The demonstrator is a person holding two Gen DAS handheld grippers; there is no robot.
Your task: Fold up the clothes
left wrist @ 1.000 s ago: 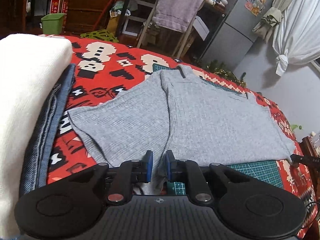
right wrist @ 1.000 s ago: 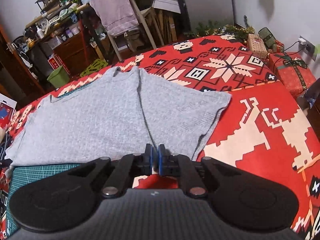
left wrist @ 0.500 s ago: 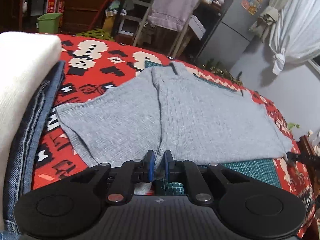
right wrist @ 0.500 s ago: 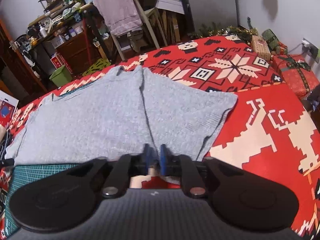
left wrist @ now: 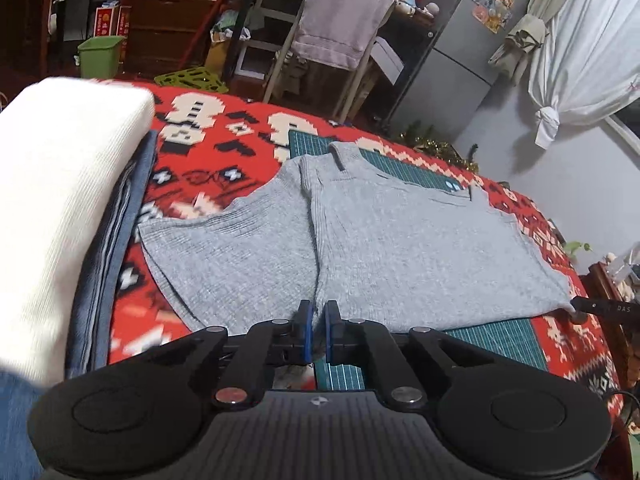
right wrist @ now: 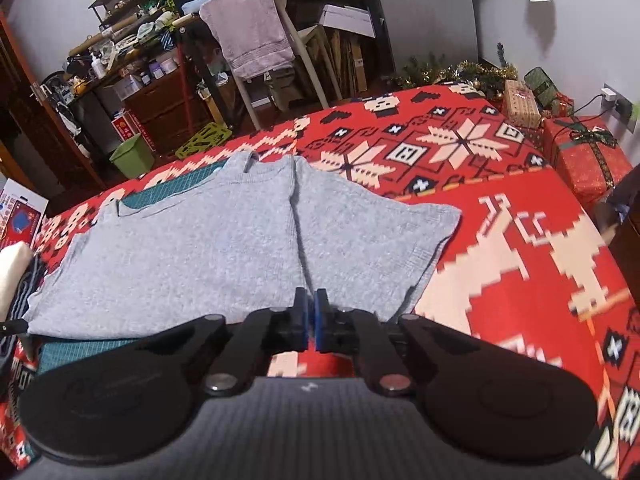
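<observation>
Left hand-held gripper (left wrist: 316, 322) in your hand: blue pads nearly together, a fold of the grey sweater (left wrist: 400, 248) clamped between them at its near hem, where body meets sleeve. Right hand-held gripper (right wrist: 310, 316): pads closed tight on the sweater's near hem at the other sleeve seam.

Your sweater lies flat and spread on the red patterned blanket (right wrist: 500, 264), neckline at the far edge, both sleeves fanned outward from the body. A green cutting mat (left wrist: 496, 332) sits under the sweater; its strip shows just in front of the near hem and again behind the collar.

Left of the sweater, in the left wrist view: a folded white knit (left wrist: 60, 208) stacked on folded denim (left wrist: 108, 272), near the left sleeve, its edge just beside the sleeve's cuff; whether they touch, cannot tell.

Beyond the sweater's collar, off the blanket: a chair draped with a mauve towel (right wrist: 256, 28), a green bin (right wrist: 132, 156). Right of the sweater, well apart: wrapped gift boxes (right wrist: 584, 160).
</observation>
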